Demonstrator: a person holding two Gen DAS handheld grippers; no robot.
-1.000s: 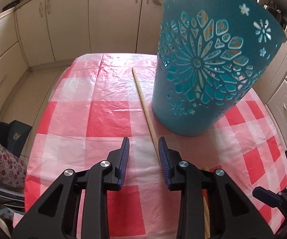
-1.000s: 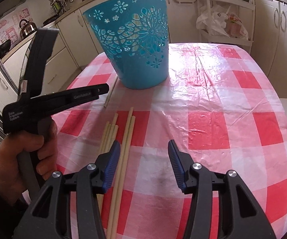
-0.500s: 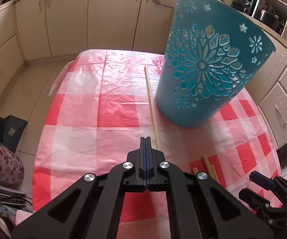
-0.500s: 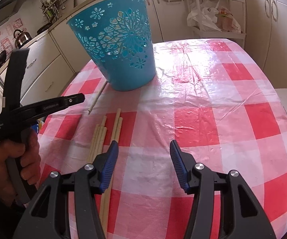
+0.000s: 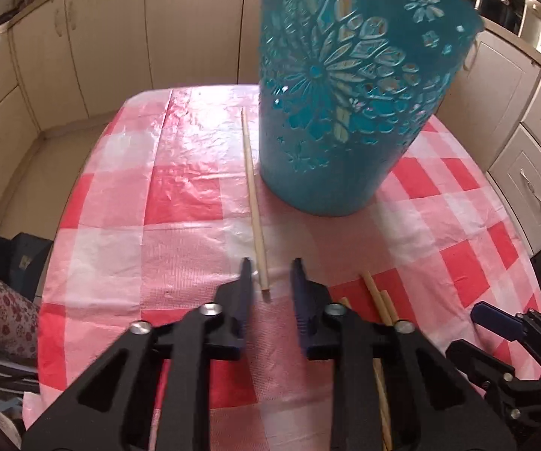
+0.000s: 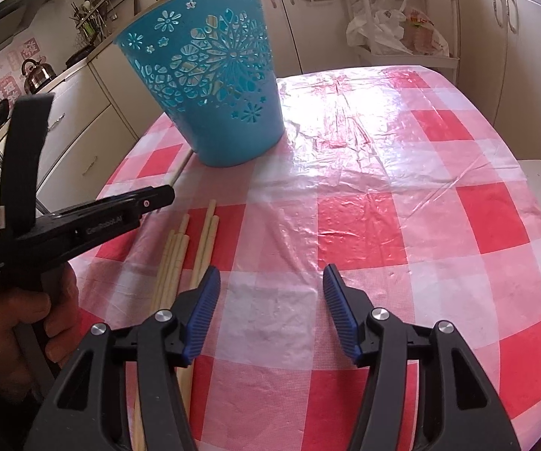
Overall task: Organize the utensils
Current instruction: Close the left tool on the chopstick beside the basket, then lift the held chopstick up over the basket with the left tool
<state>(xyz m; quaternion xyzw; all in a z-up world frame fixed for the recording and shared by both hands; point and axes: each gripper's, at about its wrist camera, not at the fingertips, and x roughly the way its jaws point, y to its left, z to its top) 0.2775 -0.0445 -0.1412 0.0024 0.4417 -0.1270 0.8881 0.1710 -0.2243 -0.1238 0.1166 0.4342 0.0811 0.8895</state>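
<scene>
One chopstick (image 5: 255, 203) between parted left tongs (image 5: 270, 278)

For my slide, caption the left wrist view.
Open left gripper lines up on a lone chopstick beside the teal basket.

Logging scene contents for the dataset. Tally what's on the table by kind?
Wooden sticks: 6 (5 bundled, though their overlap makes that count uncertain, plus a lone stick beside the basket)
Blue basket: 1
Total: 7
</scene>
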